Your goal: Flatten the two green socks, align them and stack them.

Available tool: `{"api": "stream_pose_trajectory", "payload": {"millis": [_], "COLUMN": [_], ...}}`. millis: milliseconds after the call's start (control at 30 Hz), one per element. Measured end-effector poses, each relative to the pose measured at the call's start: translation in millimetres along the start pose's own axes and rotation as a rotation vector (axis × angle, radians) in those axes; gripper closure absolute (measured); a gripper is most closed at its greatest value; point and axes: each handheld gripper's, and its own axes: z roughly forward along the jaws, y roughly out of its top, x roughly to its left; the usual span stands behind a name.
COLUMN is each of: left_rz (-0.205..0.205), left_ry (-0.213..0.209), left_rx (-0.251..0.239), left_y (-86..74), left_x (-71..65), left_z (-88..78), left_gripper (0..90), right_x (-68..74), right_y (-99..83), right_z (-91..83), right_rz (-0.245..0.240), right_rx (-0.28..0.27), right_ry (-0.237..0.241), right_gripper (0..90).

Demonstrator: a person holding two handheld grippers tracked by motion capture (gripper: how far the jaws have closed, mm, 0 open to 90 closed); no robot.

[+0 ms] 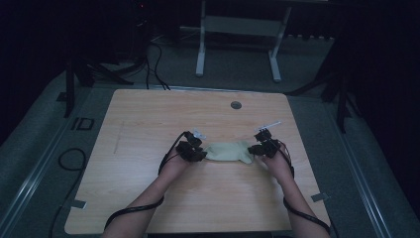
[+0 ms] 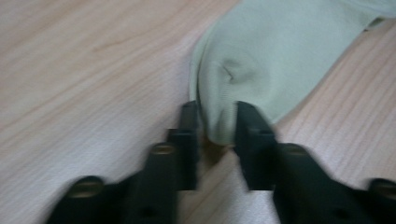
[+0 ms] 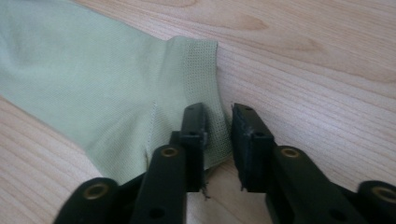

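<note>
We are looking at a soft, pale green sock (image 1: pixel 229 150) lying flat on the smooth wooden table (image 1: pixel 148 119). Our left claw (image 2: pixel 215 128) is sitting at its left end and our right claw (image 3: pixel 218 126) at its ribbed right end. Both claws are a little open, with sock cloth loose between the jaws.

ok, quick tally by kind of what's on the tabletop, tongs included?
Pale green sock: 1
Black tongs: 2, left tongs at the sock's rounded end, right tongs at its ribbed cuff
Grey round grommet in the table: 1
Total: 4
</note>
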Motion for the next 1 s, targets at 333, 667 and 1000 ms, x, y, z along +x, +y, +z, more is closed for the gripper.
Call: {"api": "stream_pose_trajectory", "payload": {"millis": [333, 667, 1000], "left_rz": [0.093, 0.069, 0.056], "left_ry": [0.007, -0.006, -0.022], "left_rx": [-0.048, 0.010, 0.002], "left_y": [9.6, 5.4, 7.2], "left_x": [-25.5, -22.2, -22.4], "left_z": [-9.4, 21.9, 17.3], "left_gripper": [75.6, 77.8, 63.8], "right_x": [20.5, 29.1, 27.8], "right_y": [-8.0, -26.4, -25.8], "right_z": [-24.4, -2.1, -7.1], "right_rz": [-0.048, -0.062, -0.053], "right_rx": [-0.076, -0.019, -0.010], "right_ry": [0.043, 0.090, 0.090], "right_gripper": [82.3, 89.6, 80.3]}}
